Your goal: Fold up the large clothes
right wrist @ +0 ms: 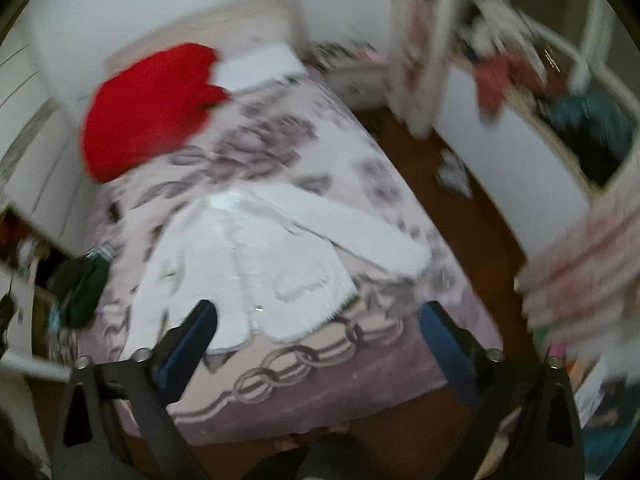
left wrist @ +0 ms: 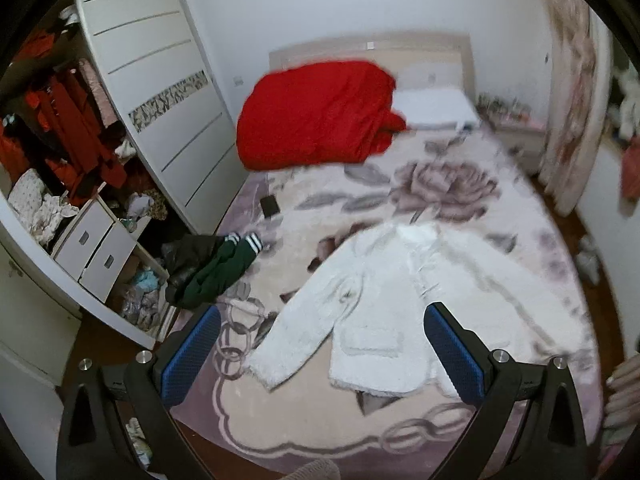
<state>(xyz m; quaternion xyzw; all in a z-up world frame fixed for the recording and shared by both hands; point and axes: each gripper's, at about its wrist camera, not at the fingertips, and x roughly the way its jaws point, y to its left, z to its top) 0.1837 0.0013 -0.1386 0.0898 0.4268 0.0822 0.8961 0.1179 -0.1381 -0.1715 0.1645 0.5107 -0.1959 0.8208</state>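
Note:
A white fluffy jacket [left wrist: 384, 300] lies spread flat, front up, on the flowered bedspread [left wrist: 460, 184], sleeves out to both sides. In the left wrist view my left gripper [left wrist: 322, 320] hangs above its lower half, jaws wide apart, blue pads [left wrist: 192, 356] bare with nothing between them. The right wrist view is blurred: the same jacket [right wrist: 260, 264] lies across the bed [right wrist: 320, 380], and my right gripper [right wrist: 318, 316] is above its hem, jaws apart and holding nothing.
A red quilt [left wrist: 316, 116] is bundled at the head of the bed beside a white pillow [left wrist: 436, 108]. A dark green and black garment [left wrist: 208, 272] lies at the bed's left edge, a phone [left wrist: 270, 205] farther up. An open wardrobe [left wrist: 80, 184] stands at left. Wooden floor [right wrist: 472, 216] lies to the right.

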